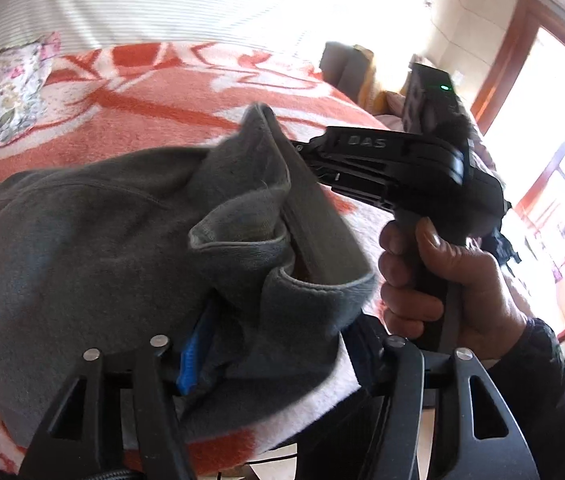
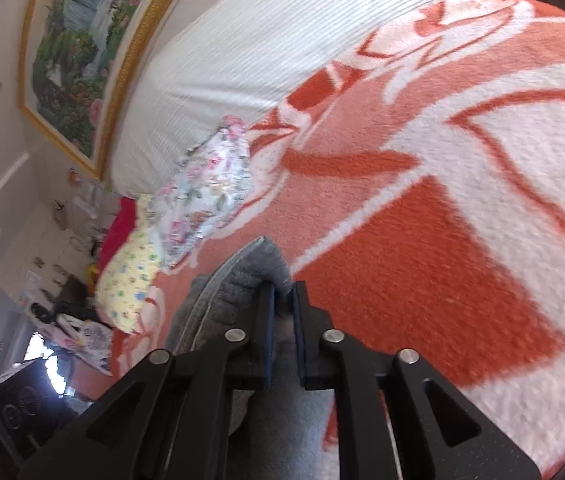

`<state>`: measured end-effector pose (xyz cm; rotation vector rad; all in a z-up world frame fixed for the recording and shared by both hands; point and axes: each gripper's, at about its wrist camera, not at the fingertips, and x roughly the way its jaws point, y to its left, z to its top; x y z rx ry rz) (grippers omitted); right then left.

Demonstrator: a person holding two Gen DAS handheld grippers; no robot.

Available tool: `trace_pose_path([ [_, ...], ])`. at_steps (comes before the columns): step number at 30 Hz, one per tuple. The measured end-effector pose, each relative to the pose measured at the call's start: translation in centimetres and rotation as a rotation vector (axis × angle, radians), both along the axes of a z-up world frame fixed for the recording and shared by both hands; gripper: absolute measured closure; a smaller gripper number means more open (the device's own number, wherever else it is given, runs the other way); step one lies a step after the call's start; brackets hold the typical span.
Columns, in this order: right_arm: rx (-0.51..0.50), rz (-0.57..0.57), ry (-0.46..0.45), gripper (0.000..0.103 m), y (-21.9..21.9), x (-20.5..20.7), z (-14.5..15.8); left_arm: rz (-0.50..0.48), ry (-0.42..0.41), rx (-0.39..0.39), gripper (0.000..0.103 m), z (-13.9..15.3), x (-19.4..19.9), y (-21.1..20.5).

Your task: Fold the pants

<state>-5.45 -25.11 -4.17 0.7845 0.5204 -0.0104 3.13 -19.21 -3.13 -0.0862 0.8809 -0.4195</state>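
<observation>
Grey fleece pants [image 1: 94, 248] lie bunched on the orange and white blanket [image 1: 130, 112], with the near part lifted. My left gripper [image 1: 266, 344] is mostly buried in the cloth; only one blue pad [image 1: 188, 364] shows, so its state is unclear. My right gripper [image 1: 306, 152], held in a hand, reaches in from the right and pinches the raised waistband edge [image 1: 270, 140]. In the right wrist view the right gripper [image 2: 283, 300] is shut on the grey pants [image 2: 238, 280], with cloth pressed between the blue pads [image 2: 269, 332].
Floral pillows [image 2: 202, 196] lie at the blanket's [image 2: 442, 240] left side, also in the left wrist view [image 1: 2, 88]. A white ribbed headboard [image 2: 250, 48] and a framed painting [image 2: 78, 52] are behind. Bright windows [image 1: 542, 120] are at right. Clutter [image 2: 54, 312] lies beside the bed.
</observation>
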Motion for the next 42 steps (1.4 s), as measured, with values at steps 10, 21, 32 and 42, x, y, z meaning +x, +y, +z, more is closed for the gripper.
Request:
trace_pose_path([
  [10, -0.086, -0.168, 0.029, 0.085, -0.2, -6.0, 2.8, -0.059, -0.004, -0.026, 0.039, 0.7, -3.3, 2.4],
  [21, -0.202, -0.041, -0.042, 0.061, 6.9, -4.0, 7.3, 0.159, 0.011, -0.086, 0.039, 1.6, -1.2, 12.2],
  [32, -0.241, 0.032, 0.059, 0.061, 11.5, 0.7, 4.6, 0.254, 0.038, -0.058, 0.037, 1.4, 5.4, 17.2],
  [42, -0.331, -0.068, 0.242, 0.061, 10.8, -4.8, 0.0, 0.234, 0.122, -0.036, 0.034, -2.9, 9.0, 16.9],
])
